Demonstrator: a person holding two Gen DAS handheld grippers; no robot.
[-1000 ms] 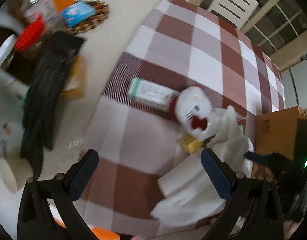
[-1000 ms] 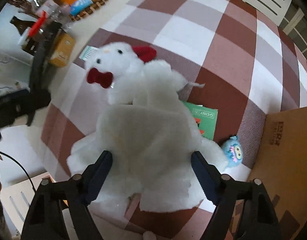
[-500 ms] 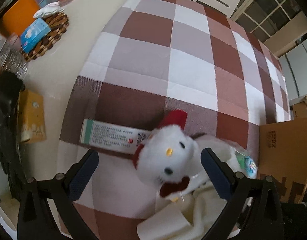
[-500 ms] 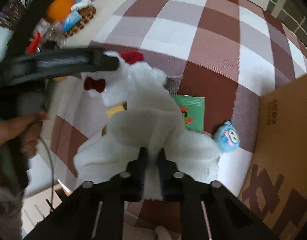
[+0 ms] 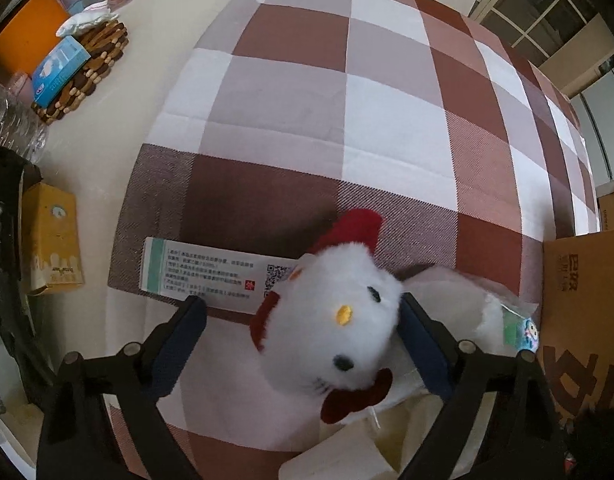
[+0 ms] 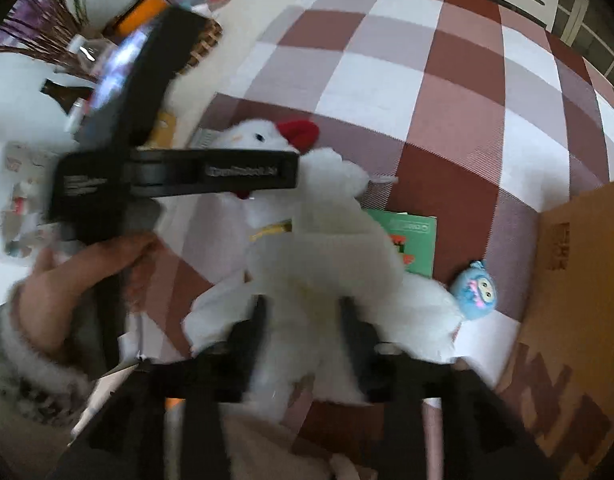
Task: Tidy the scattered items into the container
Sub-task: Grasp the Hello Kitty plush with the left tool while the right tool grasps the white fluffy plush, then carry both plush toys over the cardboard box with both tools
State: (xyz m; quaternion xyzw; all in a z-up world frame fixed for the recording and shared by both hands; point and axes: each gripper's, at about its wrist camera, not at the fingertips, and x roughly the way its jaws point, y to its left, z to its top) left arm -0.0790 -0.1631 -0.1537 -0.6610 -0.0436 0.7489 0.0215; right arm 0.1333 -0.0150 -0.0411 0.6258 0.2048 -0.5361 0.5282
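Left wrist view: the released left gripper [image 5: 303, 328] straddles the plush cat's [image 5: 335, 320] head, while the right gripper [image 6: 303, 316] pinches its body.

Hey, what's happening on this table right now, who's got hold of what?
A person is working on the white plush cat with two handheld grippers. The right gripper is pinched on the plush's body, while the left gripper is open with its fingers either side of the head. A long white box, a green card and a small blue toy lie on the checked cloth beside the cardboard box.
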